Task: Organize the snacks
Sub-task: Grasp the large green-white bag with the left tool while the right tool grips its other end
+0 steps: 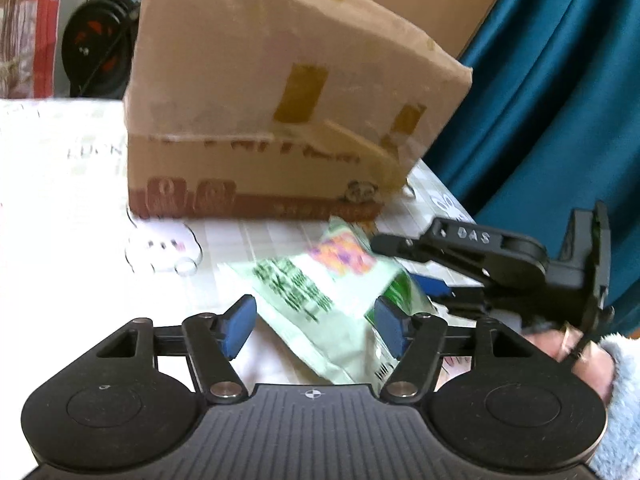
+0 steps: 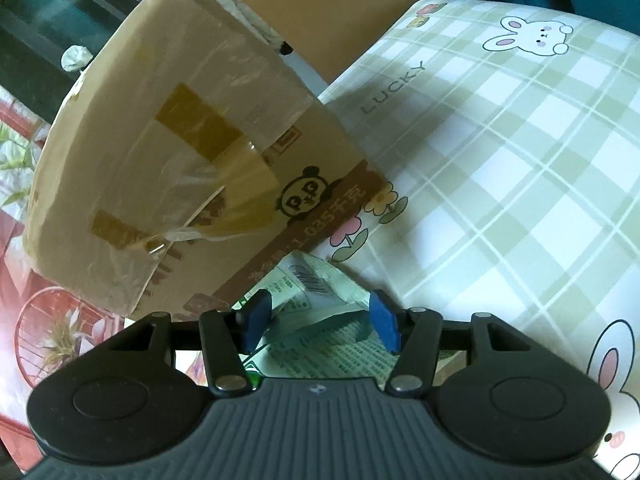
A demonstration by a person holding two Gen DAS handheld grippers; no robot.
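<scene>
A pale green snack packet [image 1: 320, 296] lies on the table just in front of a cardboard box [image 1: 280, 120]. My left gripper [image 1: 316, 324] is open, its blue pads on either side of the packet's near end. My right gripper [image 1: 432, 288] reaches in from the right onto the packet's far side. In the right wrist view the right gripper [image 2: 320, 320] is open, with the packet's printed back [image 2: 320, 320] between its blue pads and the box [image 2: 180, 160] close ahead.
The table has a green checked cloth [image 2: 520, 200] with rabbits and the word LUCKY. A blue curtain [image 1: 560, 100] hangs to the right. A black fan-like object [image 1: 100, 44] stands behind the box on the left.
</scene>
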